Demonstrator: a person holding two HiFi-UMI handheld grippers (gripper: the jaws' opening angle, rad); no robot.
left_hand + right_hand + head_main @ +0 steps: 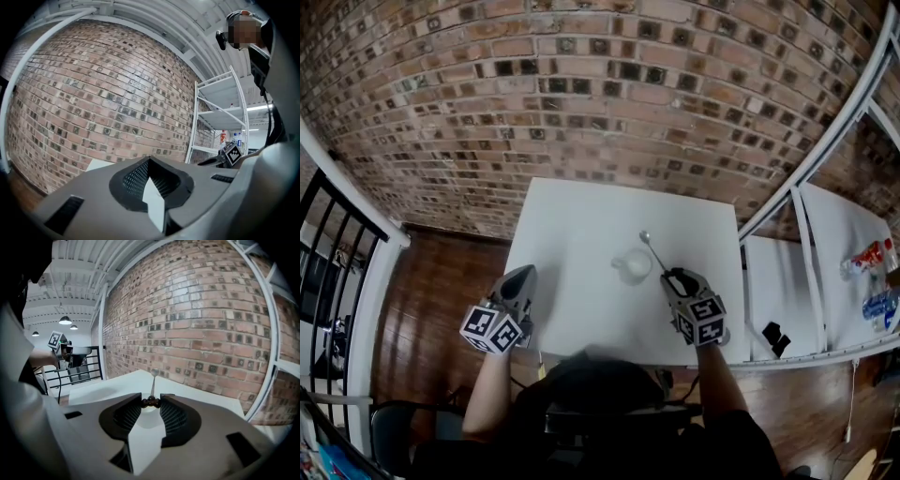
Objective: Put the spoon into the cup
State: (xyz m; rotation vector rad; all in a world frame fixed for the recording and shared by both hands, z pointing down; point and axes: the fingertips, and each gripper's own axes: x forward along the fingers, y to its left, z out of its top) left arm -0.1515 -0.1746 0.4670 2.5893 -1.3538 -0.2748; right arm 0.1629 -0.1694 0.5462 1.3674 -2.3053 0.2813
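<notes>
A white cup stands on the white table, right of its middle. My right gripper is just right of the cup, shut on the handle of a metal spoon. The spoon slants up and away, and its bowl is in the air beyond the cup's far rim. In the right gripper view the spoon rises from between the pads of the right gripper. My left gripper hovers at the table's left edge, well clear of the cup. Its jaws meet at the tips of the left gripper with nothing in them.
A brick wall runs behind the table. A white shelf rack stands to the right with bottles and a small black object on it. A black railing and wood floor lie to the left.
</notes>
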